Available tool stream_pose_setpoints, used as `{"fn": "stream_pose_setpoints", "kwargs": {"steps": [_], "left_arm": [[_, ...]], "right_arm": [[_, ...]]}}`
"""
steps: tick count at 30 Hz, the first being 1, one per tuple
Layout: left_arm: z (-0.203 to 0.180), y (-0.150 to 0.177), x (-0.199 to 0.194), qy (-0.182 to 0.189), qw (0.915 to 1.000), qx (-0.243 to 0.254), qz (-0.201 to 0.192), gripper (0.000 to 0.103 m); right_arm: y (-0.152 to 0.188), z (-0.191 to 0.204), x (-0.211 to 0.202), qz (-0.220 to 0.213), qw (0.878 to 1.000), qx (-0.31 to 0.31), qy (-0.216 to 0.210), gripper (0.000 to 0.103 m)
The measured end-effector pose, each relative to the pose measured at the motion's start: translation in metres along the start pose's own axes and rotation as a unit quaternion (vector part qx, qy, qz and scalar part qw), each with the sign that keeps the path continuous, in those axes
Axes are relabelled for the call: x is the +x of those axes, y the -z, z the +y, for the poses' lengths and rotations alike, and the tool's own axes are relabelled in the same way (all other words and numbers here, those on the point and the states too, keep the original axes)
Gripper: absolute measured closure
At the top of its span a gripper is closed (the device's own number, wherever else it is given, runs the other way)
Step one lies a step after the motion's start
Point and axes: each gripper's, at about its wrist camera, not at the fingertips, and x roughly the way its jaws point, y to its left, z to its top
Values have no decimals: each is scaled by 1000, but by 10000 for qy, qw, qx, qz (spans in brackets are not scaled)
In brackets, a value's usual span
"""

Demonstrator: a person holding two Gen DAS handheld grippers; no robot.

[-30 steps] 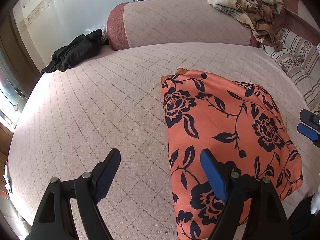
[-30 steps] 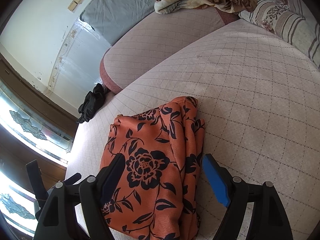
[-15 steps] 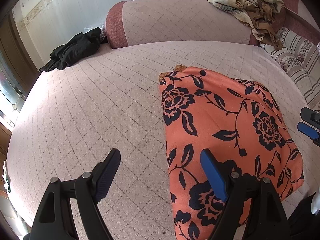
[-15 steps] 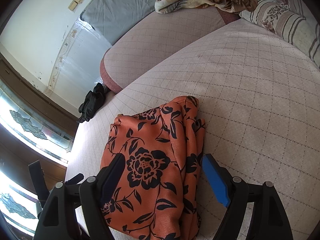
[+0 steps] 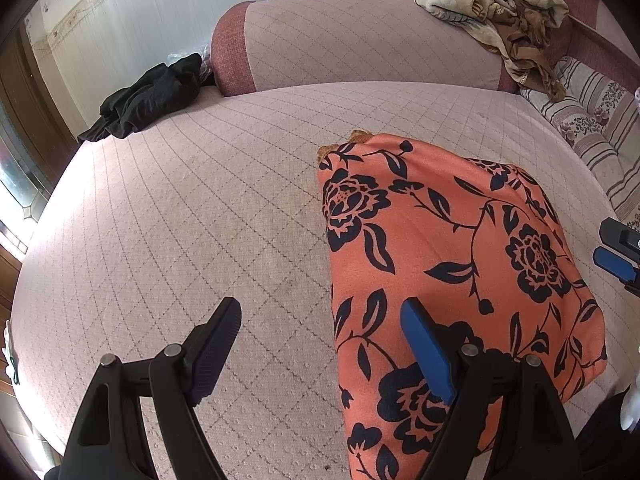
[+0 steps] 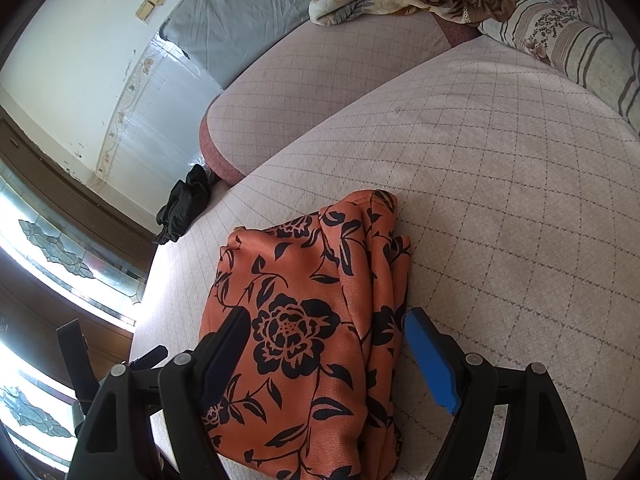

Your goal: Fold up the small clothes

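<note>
The left claw (image 5: 320,324) hovers wide apart and empty, its right finger over the near left edge of the folded orange floral garment (image 5: 452,264), which lies on the quilted bed (image 5: 200,220). The right claw (image 6: 326,330) also gapes wide, straddling the garment's bunched right edge. Only the left view catches the right claw's blue tip at 3 o'clock. A black garment (image 5: 148,100) lies at 10 o'clock, a crumpled blanket (image 5: 500,4) at 1. Little has shifted since half a second ago.

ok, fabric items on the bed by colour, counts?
Orange floral: 1, folded garment
Black: 1, crumpled garment
Beige/brown: 1, blanket heap
Striped: 1, pillow
Total: 4
</note>
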Motion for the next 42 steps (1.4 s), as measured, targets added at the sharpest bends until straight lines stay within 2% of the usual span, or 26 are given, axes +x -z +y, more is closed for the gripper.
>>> {"fn": "stream_pose_setpoints", "kwargs": {"steps": [42], "left_arm": [[2,-6,8,115,9999,-58,24,21]], "right_arm": [[0,0,14,221,9997,-103,73,21]]}}
